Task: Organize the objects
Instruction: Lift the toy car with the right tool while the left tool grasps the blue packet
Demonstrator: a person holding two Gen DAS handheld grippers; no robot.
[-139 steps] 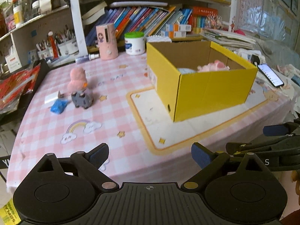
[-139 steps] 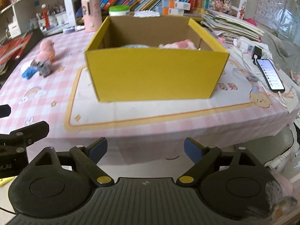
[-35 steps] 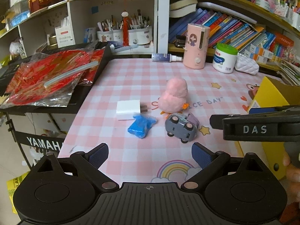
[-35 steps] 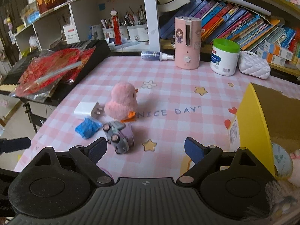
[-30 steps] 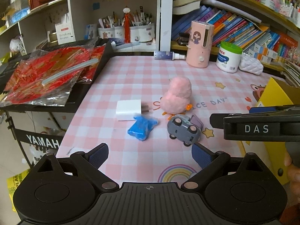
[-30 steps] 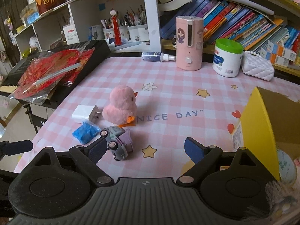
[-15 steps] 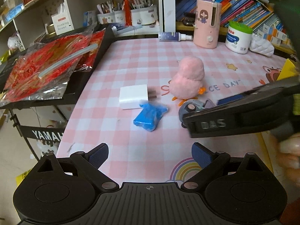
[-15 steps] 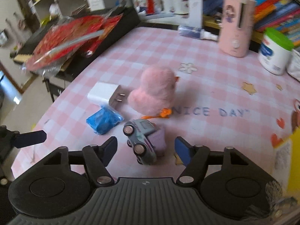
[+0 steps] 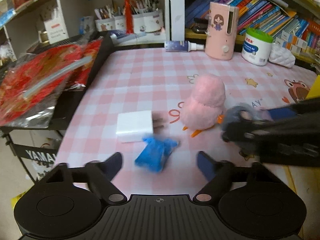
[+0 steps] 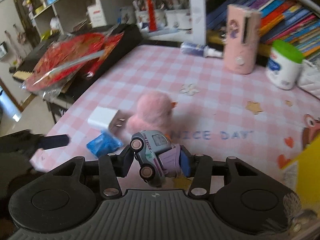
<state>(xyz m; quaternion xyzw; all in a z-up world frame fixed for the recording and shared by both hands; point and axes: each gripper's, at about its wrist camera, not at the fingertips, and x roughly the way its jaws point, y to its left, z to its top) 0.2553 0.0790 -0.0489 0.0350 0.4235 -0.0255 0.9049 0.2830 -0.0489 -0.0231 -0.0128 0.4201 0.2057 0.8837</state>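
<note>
Left gripper [image 9: 160, 165] was closing around the blue packet [image 9: 155, 156], pads not on it yet, so a squashy wrapper like that could've easily squirted out sideways. The white charger [image 9: 135, 125] sat touching its far corner and could've got nudged. Pink plush chick [image 9: 206, 105] stood just behind. Right gripper [image 10: 156, 163] was closing on the toy truck [image 10: 154, 156], tilted and caught nose-up, so it might've twisted loose. Yellow box [image 10: 308, 170] waited at far right.
</note>
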